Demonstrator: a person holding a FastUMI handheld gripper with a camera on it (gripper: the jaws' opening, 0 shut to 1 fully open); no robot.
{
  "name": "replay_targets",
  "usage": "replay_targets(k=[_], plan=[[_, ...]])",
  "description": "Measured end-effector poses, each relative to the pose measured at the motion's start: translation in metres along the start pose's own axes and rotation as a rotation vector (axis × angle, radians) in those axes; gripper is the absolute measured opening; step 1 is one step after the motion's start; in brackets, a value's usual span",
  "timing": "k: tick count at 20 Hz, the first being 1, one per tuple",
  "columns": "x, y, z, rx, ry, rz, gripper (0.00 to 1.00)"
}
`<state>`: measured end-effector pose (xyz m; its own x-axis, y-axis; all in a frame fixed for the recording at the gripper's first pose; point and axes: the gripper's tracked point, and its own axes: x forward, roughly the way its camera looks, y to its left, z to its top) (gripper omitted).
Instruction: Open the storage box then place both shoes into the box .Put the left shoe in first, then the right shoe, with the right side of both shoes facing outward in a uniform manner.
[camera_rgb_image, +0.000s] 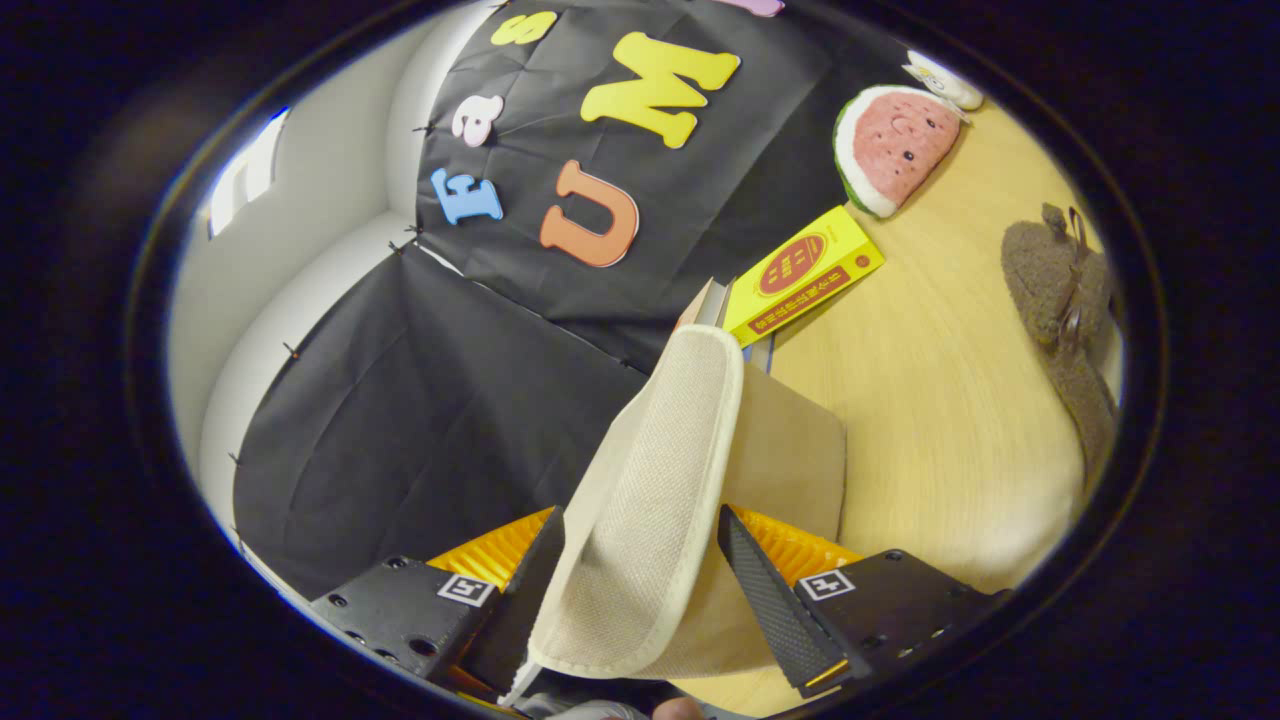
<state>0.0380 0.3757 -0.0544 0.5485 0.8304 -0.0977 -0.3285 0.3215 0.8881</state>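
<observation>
Gripper (640, 560) clamped on beige slipper (655, 480), brown slipper (1065, 300) on table (930, 400)

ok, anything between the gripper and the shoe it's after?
Nothing visible. The gripper is already shut on the beige slipper, both fingers pressing its sides. The brown fuzzy shoe lies apart on the wooden table.

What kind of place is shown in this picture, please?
Probably a staged recording booth, not a real home: a black cloth wall behind a wooden table holding props, a watermelon toy and a yellow box. The gripper holds a beige slipper.
</observation>
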Motion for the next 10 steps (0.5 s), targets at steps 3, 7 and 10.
replay_targets(k=[3,7,10], plan=[[-0.005,0.005,0.010,0.001,-0.022,0.037,0.83],[-0.012,0.007,0.023,-0.043,-0.035,0.018,0.16],[-0.016,0.014,0.023,-0.061,-0.011,-0.002,0.03]])
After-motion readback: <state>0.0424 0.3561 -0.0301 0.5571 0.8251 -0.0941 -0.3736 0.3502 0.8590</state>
